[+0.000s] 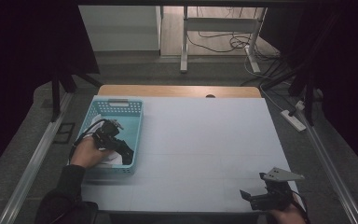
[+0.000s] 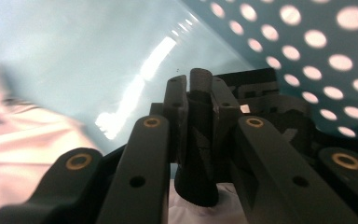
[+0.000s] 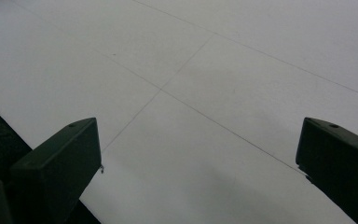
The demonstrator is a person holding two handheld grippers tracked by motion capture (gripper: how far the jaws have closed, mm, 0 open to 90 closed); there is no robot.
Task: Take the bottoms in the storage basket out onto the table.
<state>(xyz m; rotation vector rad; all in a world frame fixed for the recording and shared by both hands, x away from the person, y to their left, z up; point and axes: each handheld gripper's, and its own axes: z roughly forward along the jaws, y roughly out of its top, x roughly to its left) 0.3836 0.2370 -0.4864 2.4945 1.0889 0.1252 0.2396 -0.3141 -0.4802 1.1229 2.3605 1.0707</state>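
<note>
The item being handled appears to be a pale, whitish-pink soft bag or cloth (image 2: 32,154) lying in the bottom of the light-blue perforated plastic basket (image 1: 137,135) at the left side of the white worktop (image 1: 205,149). In the high view it shows as a white patch (image 1: 113,158) near the basket's front wall; its exact nature cannot be told.

Left gripper (image 2: 200,140): reaches down into the basket, directly over the pale item. In the left gripper view the fingers (image 2: 177,107) stand closed together around a dark central part. Whether they pinch any of the pale material cannot be told; the contact point is hidden.

Right gripper (image 1: 254,198): rests at the near right corner of the worktop, well apart from the basket. Its fingers (image 3: 60,158) are spread wide and hold nothing.

Failure risks, as judged from this position:
- Slip. A thin or glossy fold caught only at its edge may pull free on lifting.
- Basket drag. The basket is light and unrestrained. A lift that snags the perforated wall (image 2: 317,51), or pulls sideways, may tilt or slide it.
- No support. The right gripper is too distant to steady the basket at once.
- Wall contact. The left gripper works close to the front wall and may strike it.
</note>
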